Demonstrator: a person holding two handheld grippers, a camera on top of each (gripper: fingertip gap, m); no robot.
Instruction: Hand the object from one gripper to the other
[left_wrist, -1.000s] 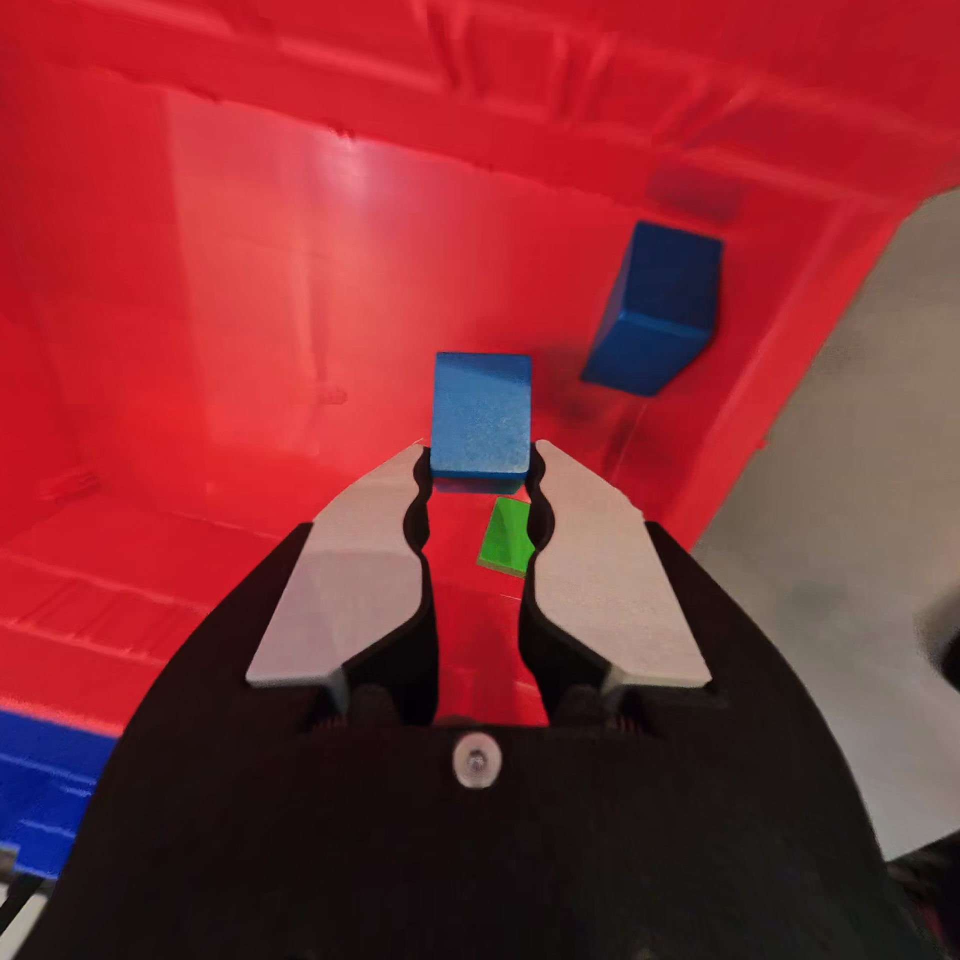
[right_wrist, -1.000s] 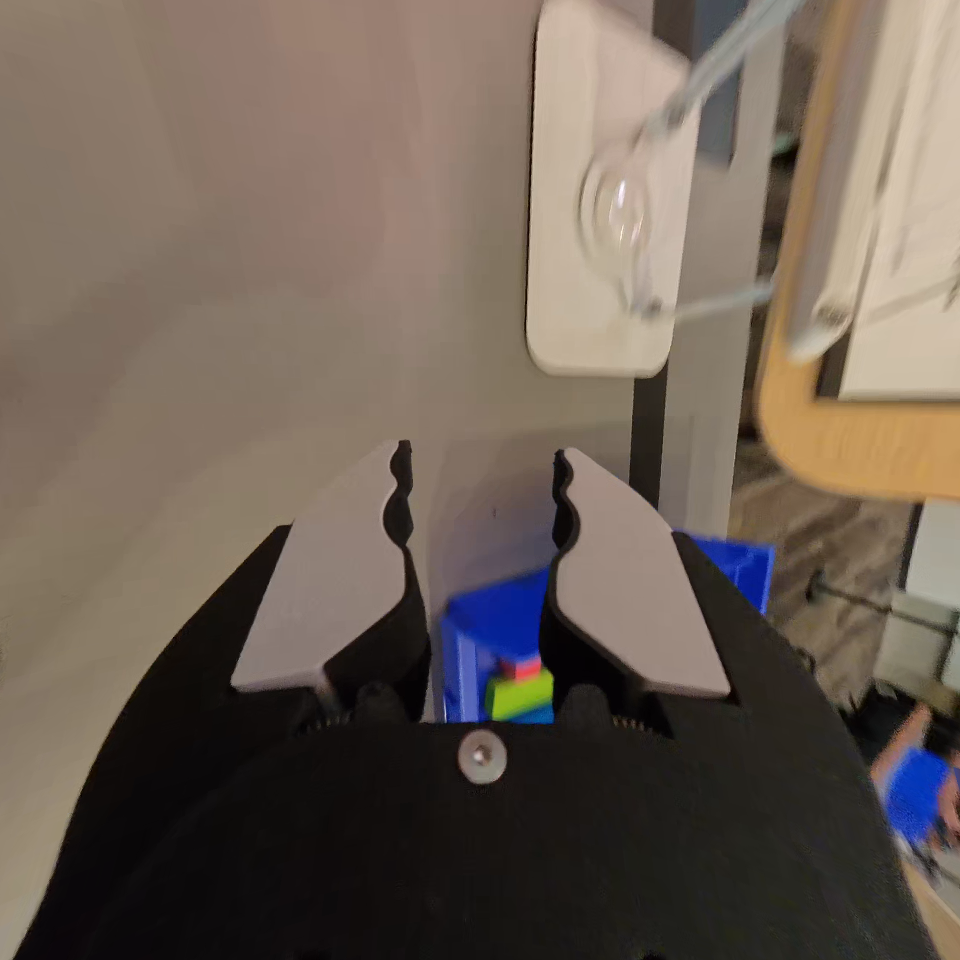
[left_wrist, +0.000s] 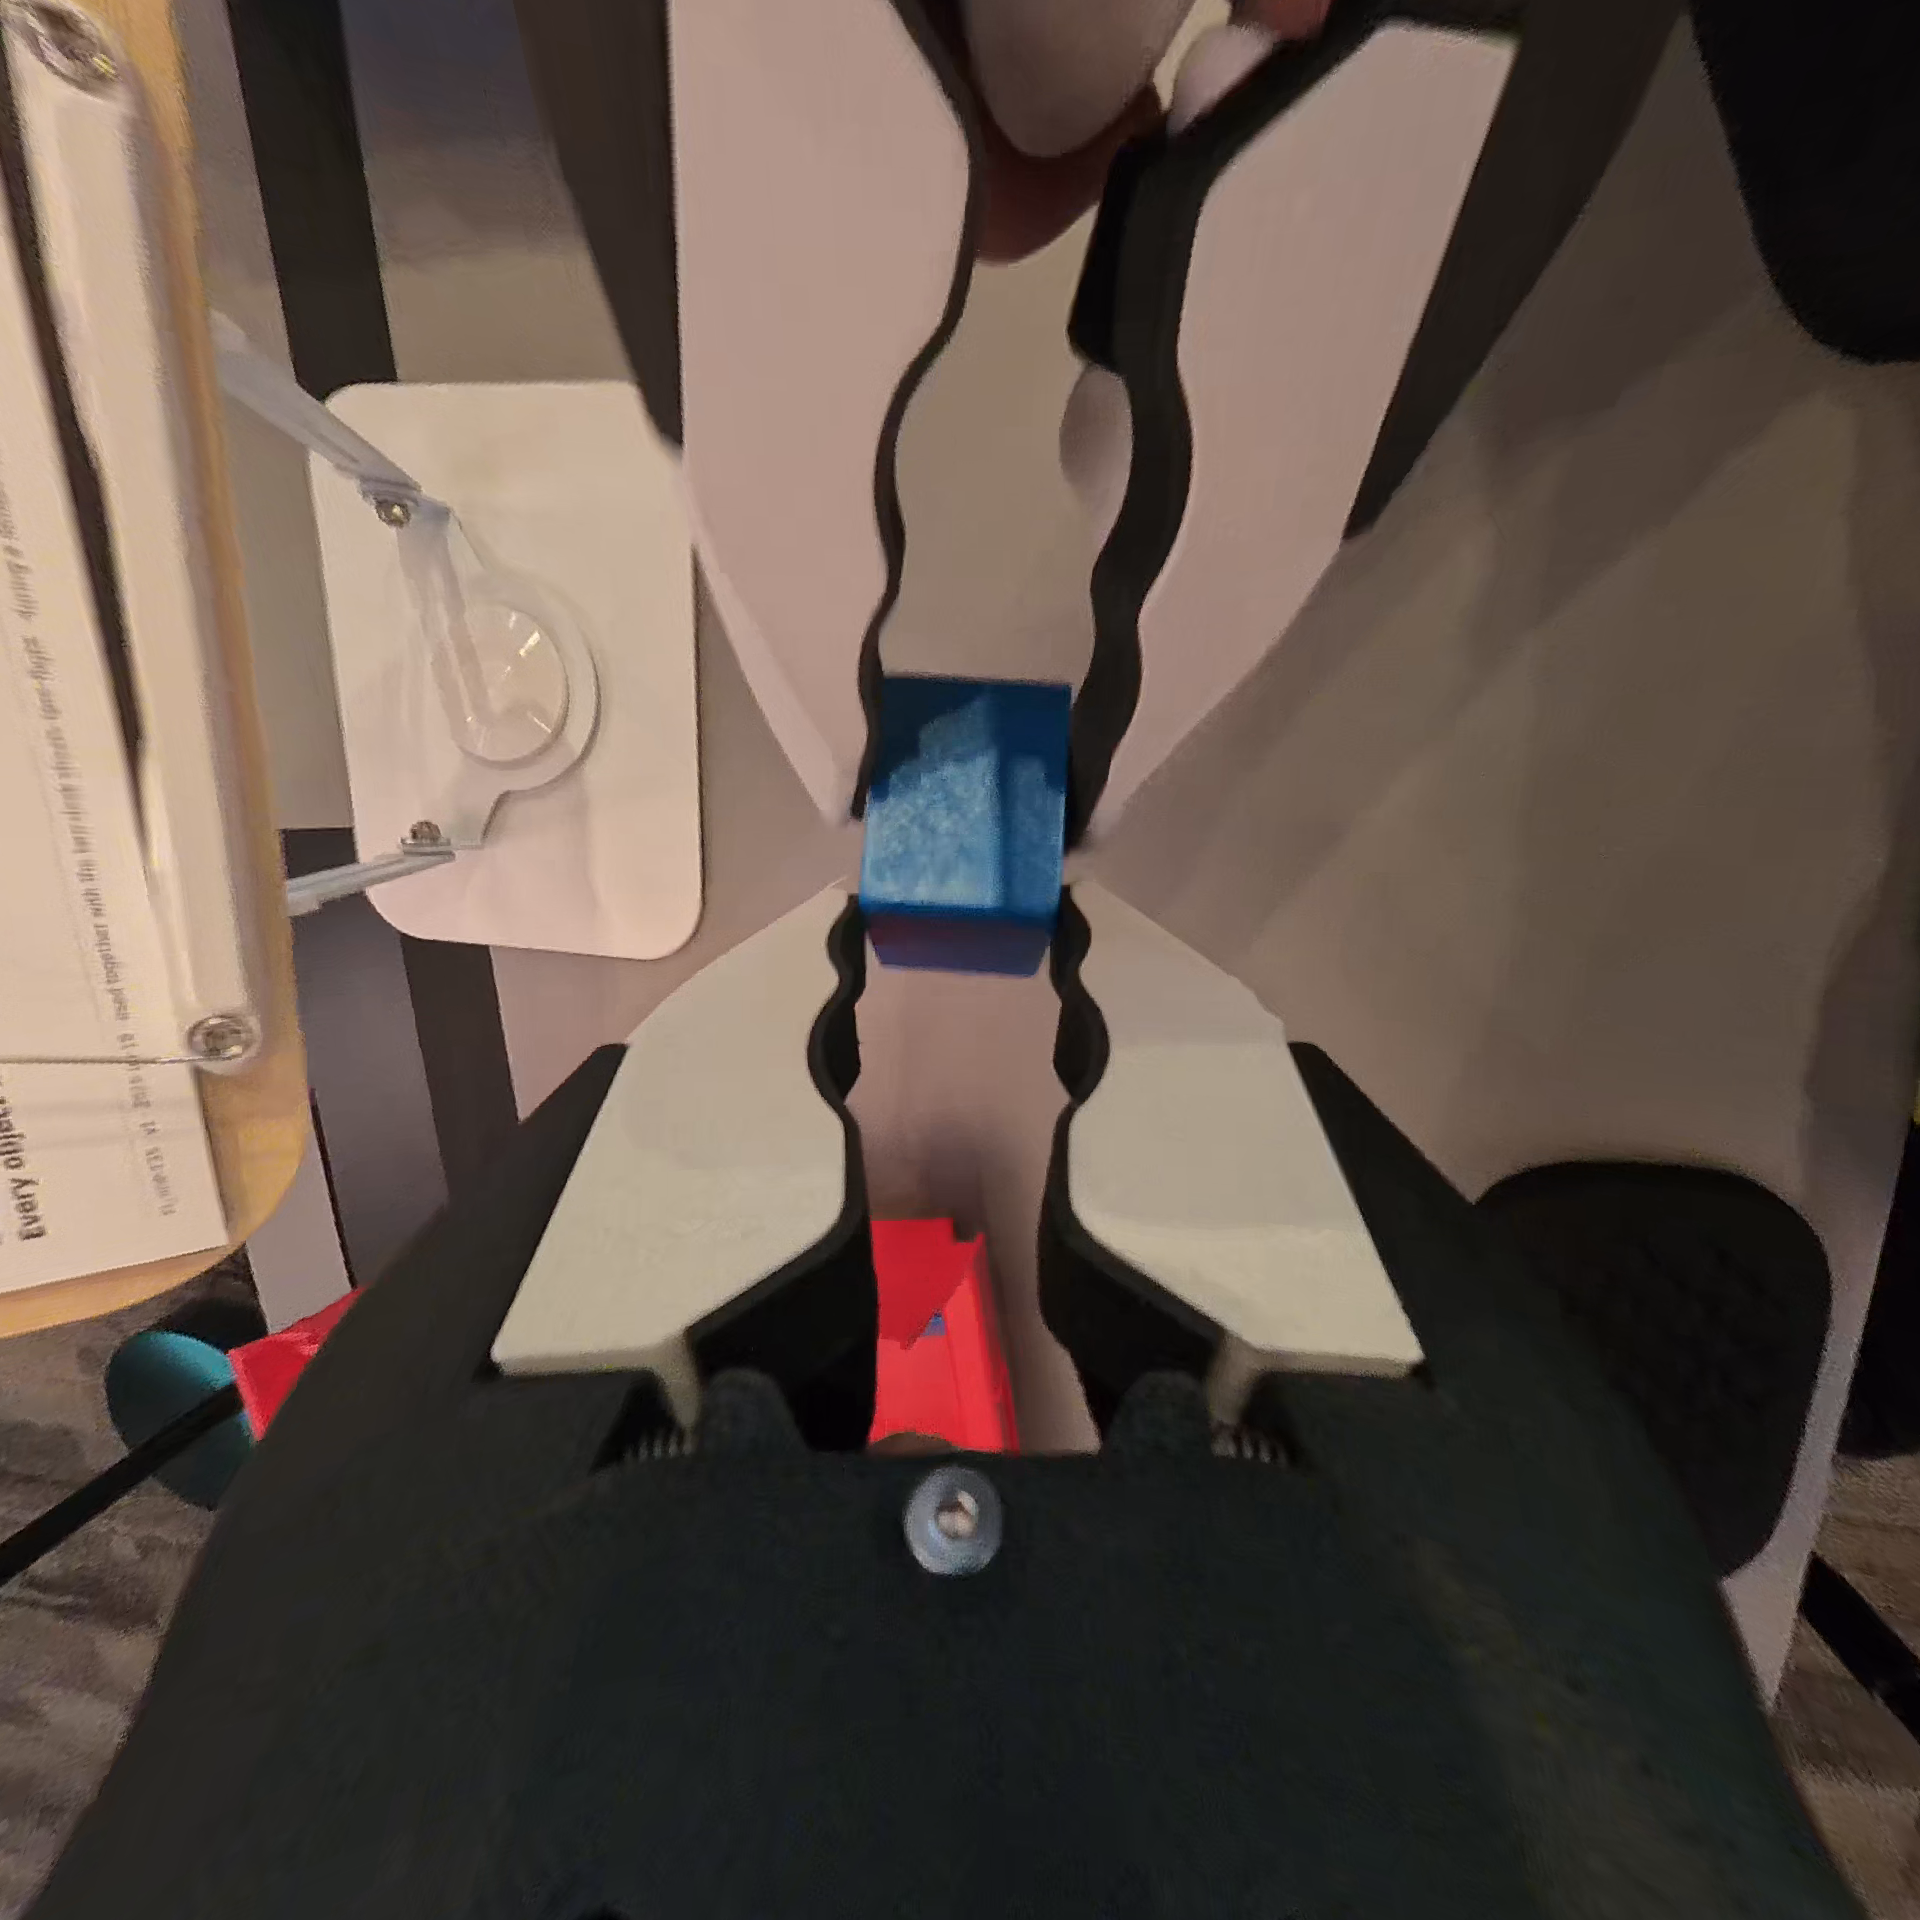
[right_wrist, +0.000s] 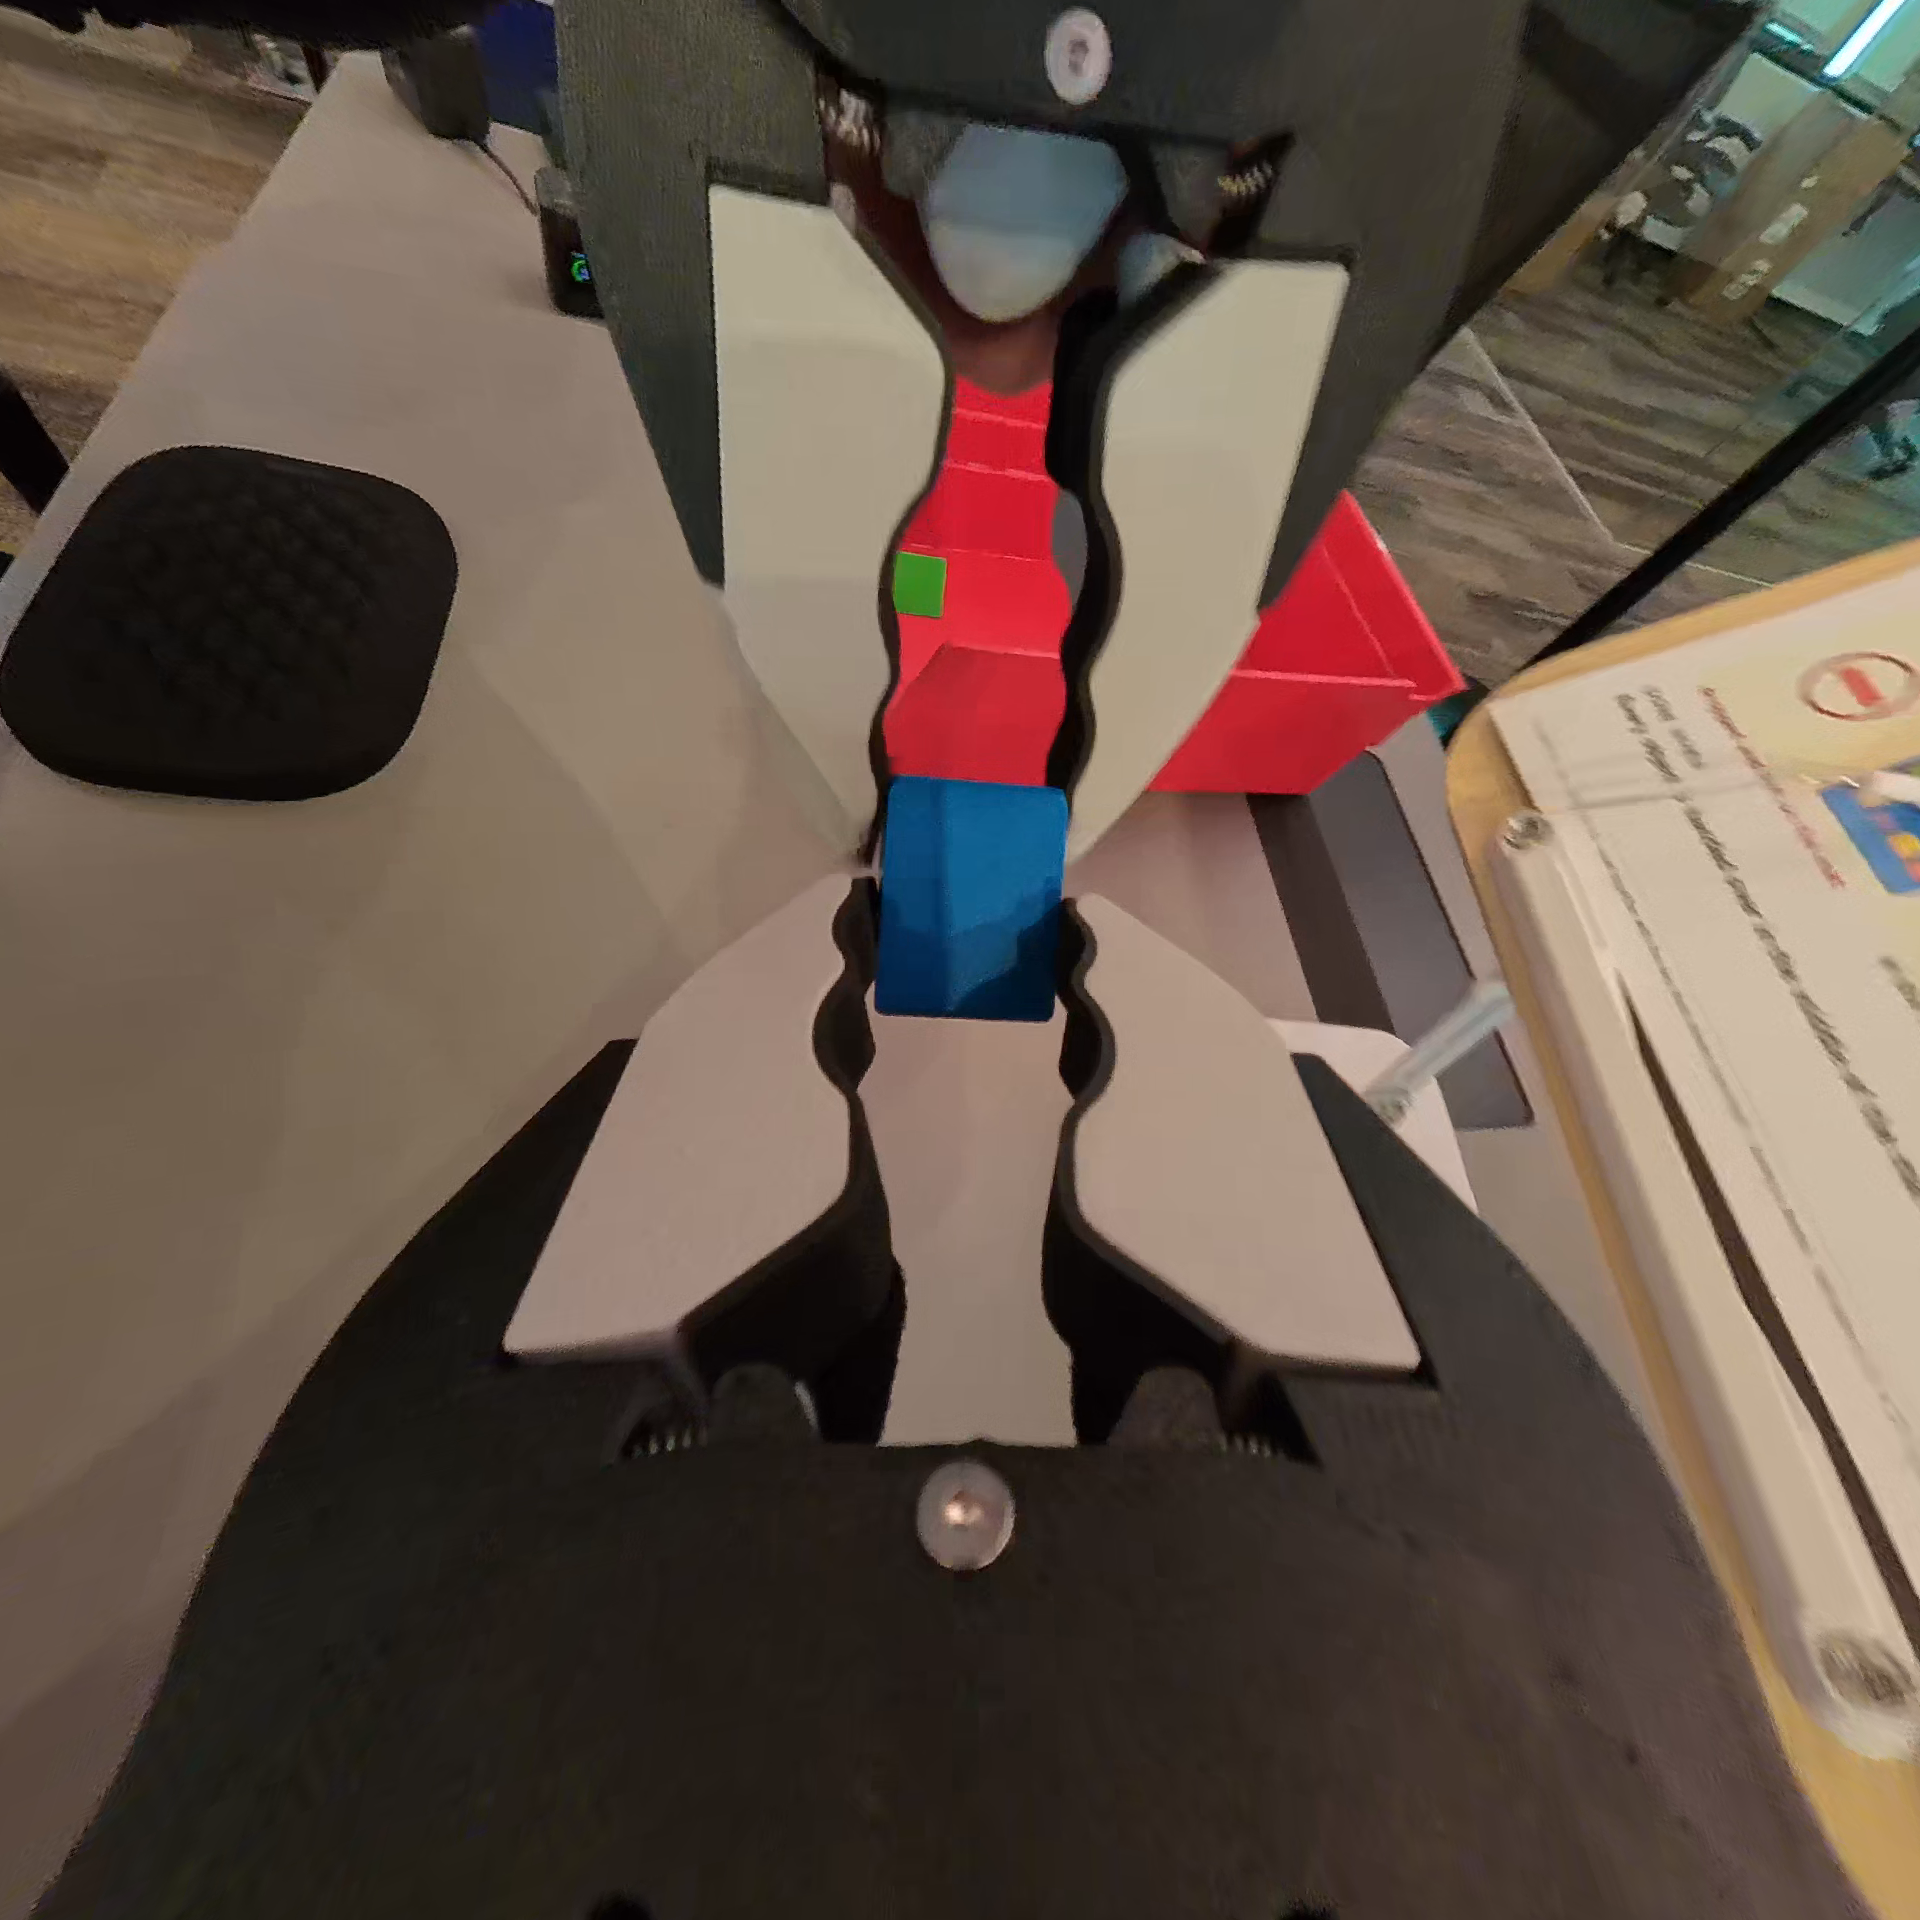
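Observation:
A blue block (left_wrist: 966, 821) is held in the air between the two grippers, which meet tip to tip. In the left wrist view, my left gripper (left_wrist: 956, 920) is shut on the block's near end. My right gripper (left_wrist: 971, 769) comes in from above, and its pads press the block's far end. In the right wrist view, my right gripper (right_wrist: 966, 935) is shut on the blue block (right_wrist: 971, 894). The left gripper (right_wrist: 971, 821) grips the block from the opposite side. Both pairs of pads touch the block's sides.
A red bin (right_wrist: 1330, 675) with a green block (right_wrist: 920, 585) stands on the pale table (right_wrist: 312, 987) behind the grippers. A black pad (right_wrist: 229, 623) lies at the left. A wooden board with a printed sheet (right_wrist: 1714, 1039) is at the right. A white plate with a clear holder (left_wrist: 499, 665) is nearby. My left and right fingertips are right by each other.
My left gripper lifted the blue block out of the red bin and brought it to the right gripper. The right gripper, open and empty before, has shut on the block's other end.

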